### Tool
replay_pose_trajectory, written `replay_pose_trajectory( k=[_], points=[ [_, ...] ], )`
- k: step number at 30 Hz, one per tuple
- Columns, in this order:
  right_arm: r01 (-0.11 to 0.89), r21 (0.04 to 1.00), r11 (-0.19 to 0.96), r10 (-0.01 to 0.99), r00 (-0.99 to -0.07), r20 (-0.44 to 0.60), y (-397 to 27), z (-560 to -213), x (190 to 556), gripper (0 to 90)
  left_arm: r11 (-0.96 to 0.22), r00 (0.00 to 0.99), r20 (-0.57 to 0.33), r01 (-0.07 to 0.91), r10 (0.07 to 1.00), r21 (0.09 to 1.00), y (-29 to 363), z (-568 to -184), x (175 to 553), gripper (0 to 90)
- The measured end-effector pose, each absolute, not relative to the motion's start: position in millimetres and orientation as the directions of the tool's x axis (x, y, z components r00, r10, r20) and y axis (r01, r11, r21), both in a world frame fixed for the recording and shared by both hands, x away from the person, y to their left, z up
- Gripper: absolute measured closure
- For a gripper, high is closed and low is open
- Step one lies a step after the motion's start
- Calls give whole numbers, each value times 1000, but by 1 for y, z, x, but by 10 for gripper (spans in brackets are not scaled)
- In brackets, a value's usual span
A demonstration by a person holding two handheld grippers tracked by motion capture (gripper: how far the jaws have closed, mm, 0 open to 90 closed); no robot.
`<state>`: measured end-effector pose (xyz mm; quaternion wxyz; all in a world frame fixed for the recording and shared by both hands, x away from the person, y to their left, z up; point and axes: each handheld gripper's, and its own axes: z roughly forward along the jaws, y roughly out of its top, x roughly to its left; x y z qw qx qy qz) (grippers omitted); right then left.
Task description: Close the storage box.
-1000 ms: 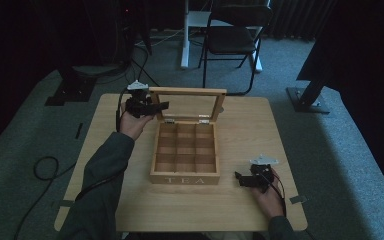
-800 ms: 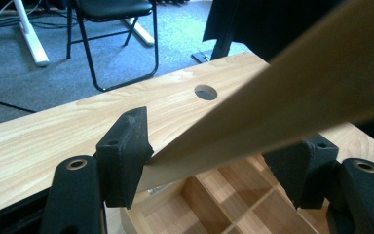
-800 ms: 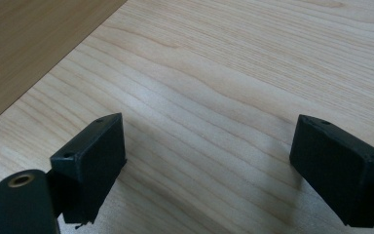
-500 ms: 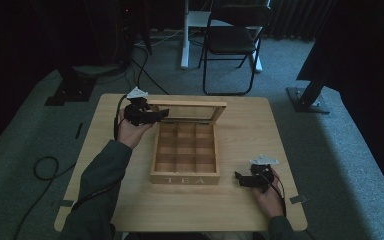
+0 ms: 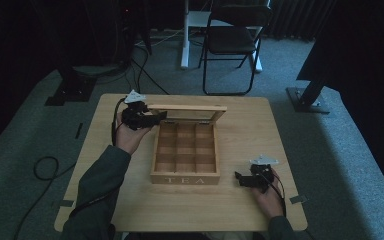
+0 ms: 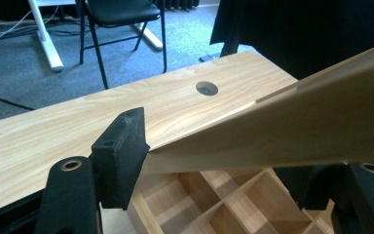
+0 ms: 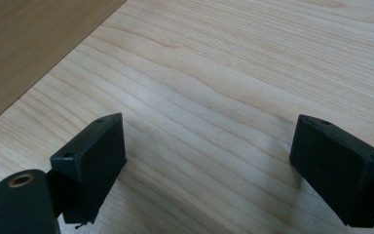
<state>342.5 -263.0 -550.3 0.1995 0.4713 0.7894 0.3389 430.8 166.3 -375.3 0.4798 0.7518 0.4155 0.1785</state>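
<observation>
left gripper [image 5: 152,119]: black two-jaw gripper at far-left corner of box; jaws have just been opening, now spread wide. Lid edge sits between them; in left gripper view the left pad [image 6: 121,153] looks to touch the lid end, right pad stands off it. Released, not clamping.
lid [image 5: 187,108]: light wooden frame lid with clear pane, raised on its far hinge, standing over the box's far edge.
box [image 5: 185,177]: light wooden tea box, "TEA" on near wall, nine square compartments, centre of table. Compartments look bare.
right gripper [image 5: 244,179]: black two-jaw gripper, near-right on table, just right of box's near-right corner, apart from it. Jaws wide open over bare wood in right gripper view, nothing between.
table [image 5: 260,125]: pale wood-grain square top; round hole in it visible in left gripper view.
beyond: black folding chair [image 5: 232,42] on grey carpet, far side.
</observation>
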Motion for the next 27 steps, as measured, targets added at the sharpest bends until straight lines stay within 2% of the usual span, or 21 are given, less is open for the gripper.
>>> replay_pose_trajectory(
  k=[27],
  points=[
    [608, 724, 325, 880, -476, 4, -263, -550, 343, 126, -184, 578, -152, 481, 802, 857, 168, -392, 397, 312]
  ],
)
